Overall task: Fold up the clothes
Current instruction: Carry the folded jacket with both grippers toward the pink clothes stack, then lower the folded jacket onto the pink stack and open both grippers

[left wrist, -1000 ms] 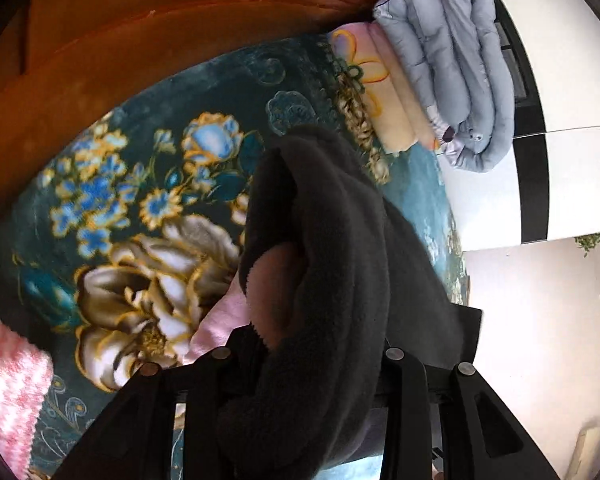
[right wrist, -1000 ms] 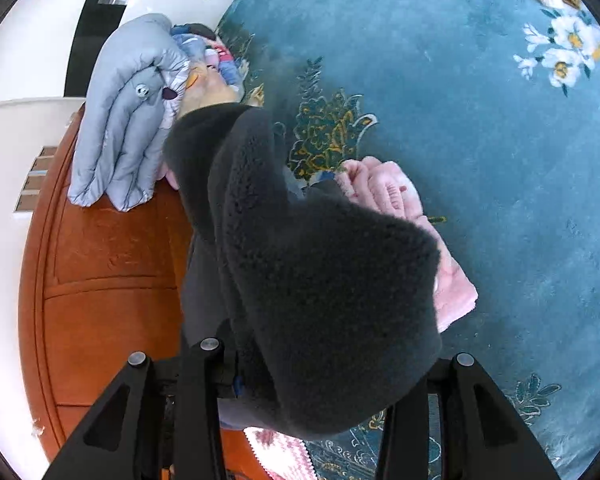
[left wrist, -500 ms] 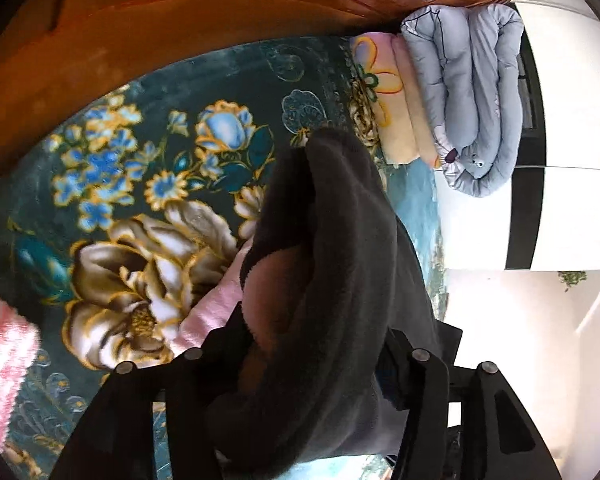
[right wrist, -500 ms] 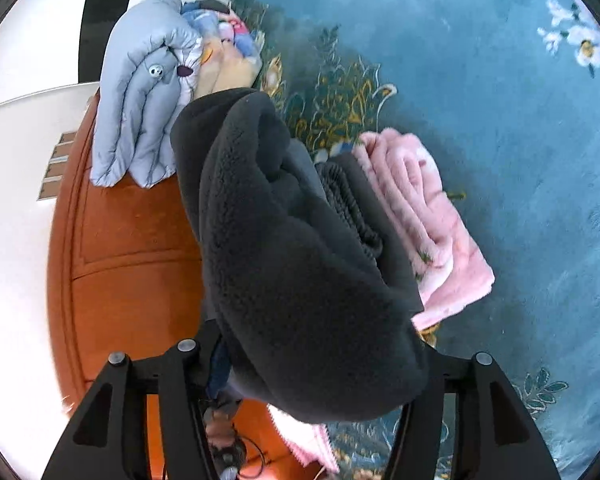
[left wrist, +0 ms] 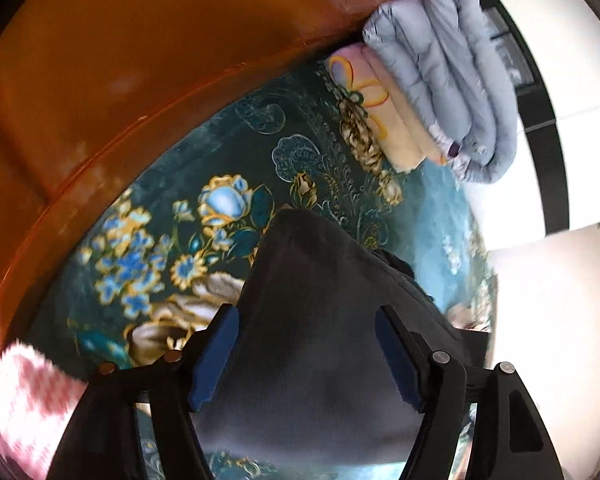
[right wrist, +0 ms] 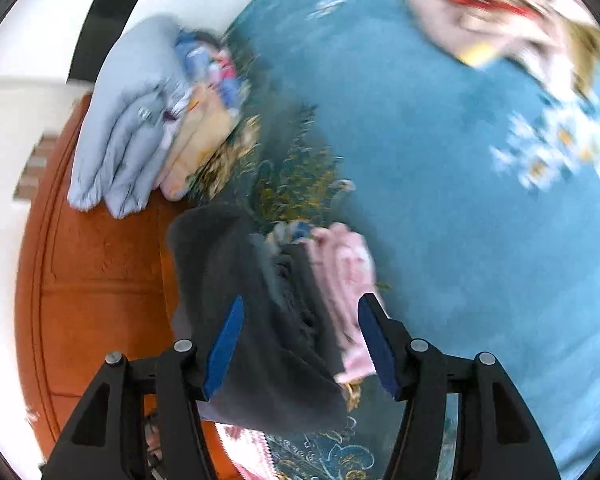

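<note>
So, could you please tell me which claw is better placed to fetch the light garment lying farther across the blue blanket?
Probably the right claw: open, with the light garment ahead in its view. The left claw, also open, faces the dark fleece and wooden headboard.

Teal floral bedspread [left wrist: 236,184], glossy orange wooden board [left wrist: 140,40].

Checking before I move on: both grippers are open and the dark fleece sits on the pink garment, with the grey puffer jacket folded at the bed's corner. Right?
Nearly. The right wrist view shows the dark fleece beside the pink garment, not on it. Left gripper and right gripper are open; grey puffer jacket is folded there.
</note>
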Available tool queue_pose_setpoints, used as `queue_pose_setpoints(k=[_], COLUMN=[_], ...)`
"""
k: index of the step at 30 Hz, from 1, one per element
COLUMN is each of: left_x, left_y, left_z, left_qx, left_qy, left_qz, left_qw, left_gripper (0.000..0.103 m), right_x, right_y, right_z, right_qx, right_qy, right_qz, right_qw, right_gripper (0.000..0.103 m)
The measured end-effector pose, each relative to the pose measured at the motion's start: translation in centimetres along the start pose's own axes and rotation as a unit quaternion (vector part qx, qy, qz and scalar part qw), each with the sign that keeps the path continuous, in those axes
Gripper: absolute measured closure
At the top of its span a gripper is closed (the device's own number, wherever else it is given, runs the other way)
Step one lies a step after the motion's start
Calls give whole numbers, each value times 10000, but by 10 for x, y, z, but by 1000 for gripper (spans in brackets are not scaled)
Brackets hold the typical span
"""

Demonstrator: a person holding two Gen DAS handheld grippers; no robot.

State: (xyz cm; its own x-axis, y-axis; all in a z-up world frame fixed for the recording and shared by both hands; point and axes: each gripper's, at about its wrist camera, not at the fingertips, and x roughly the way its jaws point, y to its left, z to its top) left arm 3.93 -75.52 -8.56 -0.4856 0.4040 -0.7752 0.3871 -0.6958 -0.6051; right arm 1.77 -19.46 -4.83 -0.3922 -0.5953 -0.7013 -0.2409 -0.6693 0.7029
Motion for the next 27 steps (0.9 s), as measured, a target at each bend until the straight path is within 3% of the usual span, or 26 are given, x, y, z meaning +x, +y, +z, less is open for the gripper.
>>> queue_pose_setpoints(k=[3,6,7,8,9,10,11,12,14,17,21,24,27], left_x=[26,34,34,35,37,38,38,38,34,19,-15,-13,22], left_y=[-1,-9,-13,-16,-17,-18,-18,-18,-21,-28,-34,-33,-19], left_z=[8,9,9,9,10,10,11,11,10,15,27,35,37], left_qx=[7,219,328,405,458,497,526,563,652,688,663,747,753], left_qy=[262,316,320,332,351,364,372,350,259,-10,-572,-685,-252], left_qz=[154,165,234,306,380,439,486,516,551,403,-140,2,501], left_qw=[9995,9991,9987,9982,9976,9971,9967,9965,9960,9968,9961,9949,9956], left_gripper=[29,30,30,31,40,60,66,78,83,88,92,93,93], right_x=[30,54,59,62,64,65,67,66,63,52,31,25,53], right_y=[31,44,48,52,53,53,54,57,68,87,102,103,74], right_z=[18,30,32,34,35,37,38,40,42,44,57,70,75], right_qx=[-401,-373,-382,-389,-376,-354,-331,-373,-624,-920,-1033,-1045,-673], right_qy=[176,371,394,403,417,436,456,444,415,358,-98,-413,-178], right_qz=[-206,-333,-442,-527,-584,-638,-692,-747,-843,-590,-254,-279,-682], right_qw=[9988,9981,9975,9970,9967,9964,9960,9955,9936,9934,9943,9933,9952], right_gripper=[42,42,45,55,61,72,86,94,95,96,96,96,96])
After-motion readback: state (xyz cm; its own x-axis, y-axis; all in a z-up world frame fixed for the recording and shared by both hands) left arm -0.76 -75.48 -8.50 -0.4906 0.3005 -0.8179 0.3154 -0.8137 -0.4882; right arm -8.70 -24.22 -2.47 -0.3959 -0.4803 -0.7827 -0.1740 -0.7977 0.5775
